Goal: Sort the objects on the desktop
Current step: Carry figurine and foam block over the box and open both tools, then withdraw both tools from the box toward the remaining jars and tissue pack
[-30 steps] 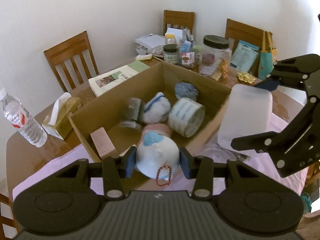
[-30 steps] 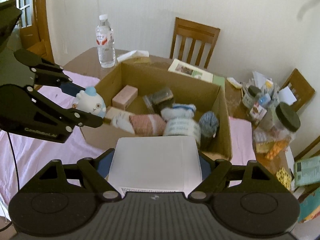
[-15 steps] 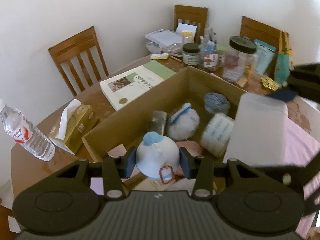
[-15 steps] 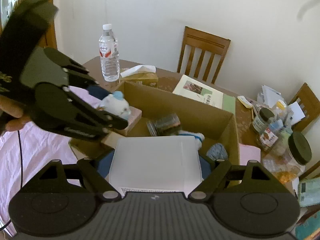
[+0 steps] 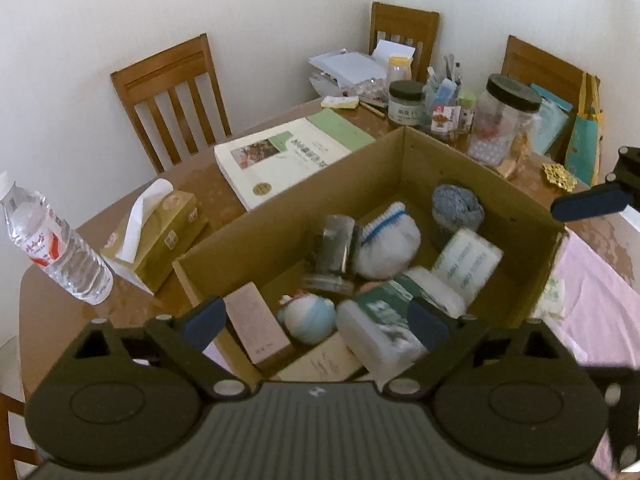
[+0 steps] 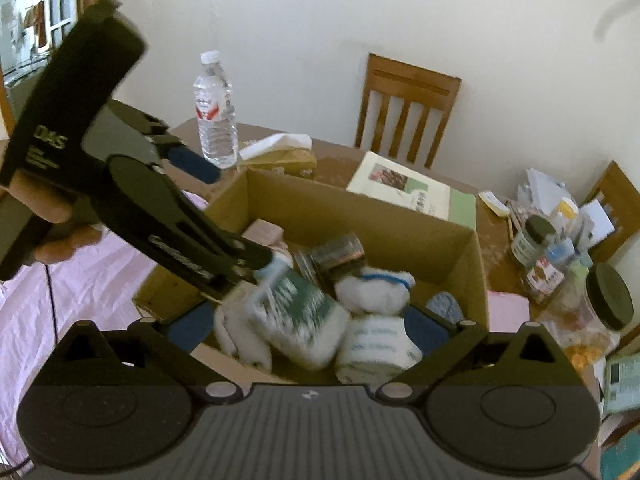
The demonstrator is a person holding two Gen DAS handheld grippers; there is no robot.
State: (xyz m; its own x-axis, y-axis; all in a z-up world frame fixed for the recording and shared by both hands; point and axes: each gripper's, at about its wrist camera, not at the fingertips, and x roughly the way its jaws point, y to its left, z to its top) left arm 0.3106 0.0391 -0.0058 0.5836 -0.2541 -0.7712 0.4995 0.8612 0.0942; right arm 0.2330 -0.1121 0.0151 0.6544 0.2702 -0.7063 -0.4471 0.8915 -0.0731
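Both grippers hang over an open cardboard box (image 5: 472, 168) on a wooden table (image 5: 208, 192), fingers spread wide, nothing between them. Left gripper (image 5: 316, 320) sits above the box's near-left corner; right gripper (image 6: 308, 326) above the near edge, its blue pads (image 6: 426, 330) apart.

Inside the box, left wrist view: white-and-blue plush toy (image 5: 310, 316) lies on its side near the front, just beside a pinkish rectangular block (image 5: 256, 326) leaning at the left wall. Right of the toy, a white plastic container with green label (image 5: 380, 328), tilted and blurred. Behind these: a dark glass jar on its side (image 5: 334, 252), a white knitted piece with blue stripe (image 5: 388, 248), a grey yarn ball (image 5: 456, 208), a white roll with green print (image 5: 466, 262). A flat tan card (image 5: 324, 366) lies on the box floor at the near edge.

Outside the box: water bottle (image 5: 52, 244) and tissue box (image 5: 160, 232) at left, a white-and-green book (image 5: 288, 156) behind the box, jars and papers cluttered at the far right, including a large black-lidded jar (image 5: 504, 120). Pink cloth (image 5: 600, 292) covers the table at right. Wooden chairs (image 5: 172, 96) stand against the wall.

In the right wrist view a hand (image 6: 52, 220) grips the left gripper's handle.
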